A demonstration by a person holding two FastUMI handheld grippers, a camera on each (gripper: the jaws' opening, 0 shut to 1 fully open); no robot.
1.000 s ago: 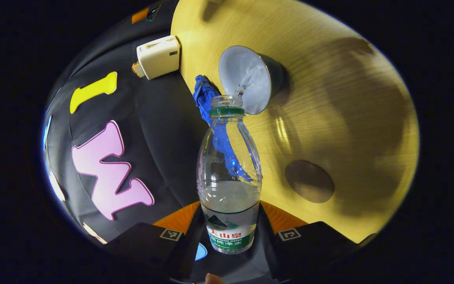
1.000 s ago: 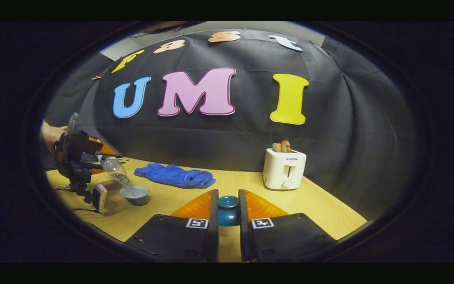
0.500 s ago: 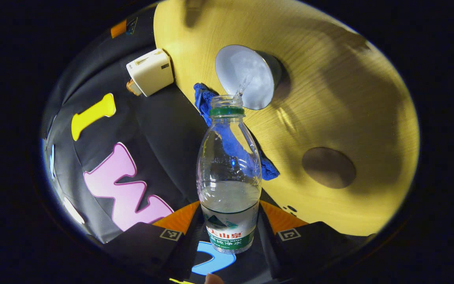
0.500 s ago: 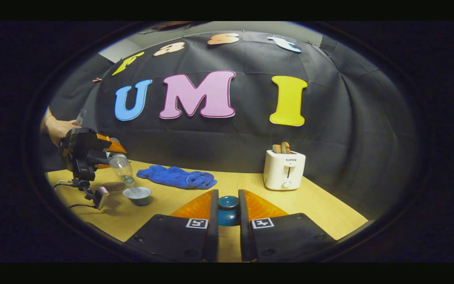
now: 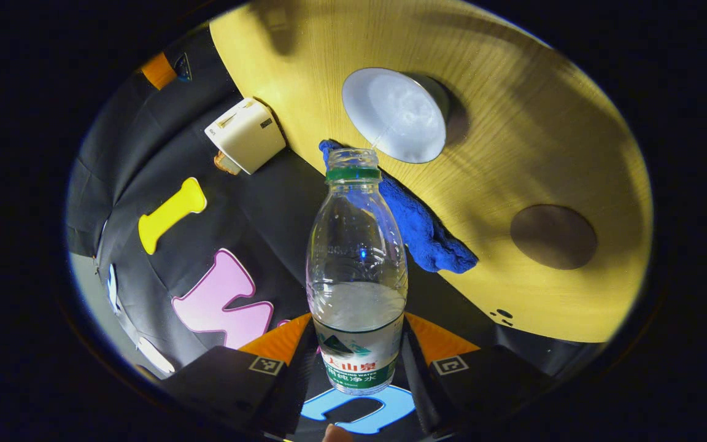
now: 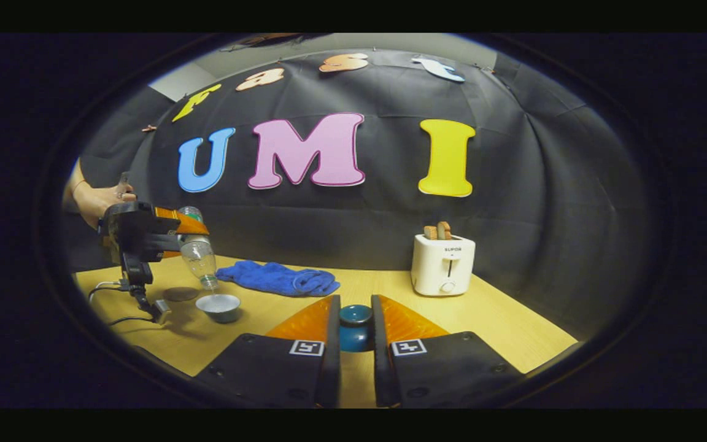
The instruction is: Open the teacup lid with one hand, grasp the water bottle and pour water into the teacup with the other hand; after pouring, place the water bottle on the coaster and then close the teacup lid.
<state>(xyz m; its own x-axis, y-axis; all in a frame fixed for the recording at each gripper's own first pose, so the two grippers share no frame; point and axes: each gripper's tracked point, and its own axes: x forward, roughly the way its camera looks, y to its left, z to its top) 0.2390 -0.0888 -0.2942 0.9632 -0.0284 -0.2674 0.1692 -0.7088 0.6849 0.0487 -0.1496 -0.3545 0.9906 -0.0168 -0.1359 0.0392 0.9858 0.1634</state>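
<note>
Left hand-held gripper (image 5: 356, 359), clamped on the water bottle (image 5: 356, 270), has tilted back; stream into teacup (image 5: 396, 113) nearly stopped. Right hand-held gripper (image 6: 355, 334) grips the lid (image 6: 355, 325). Pouring judged ending; coaster (image 5: 553, 236) next.

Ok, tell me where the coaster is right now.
In the left gripper view the coaster lies bare on the wooden table, right of the blue cloth and below the teacup; in the right gripper view it sits just left of the teacup.
</note>
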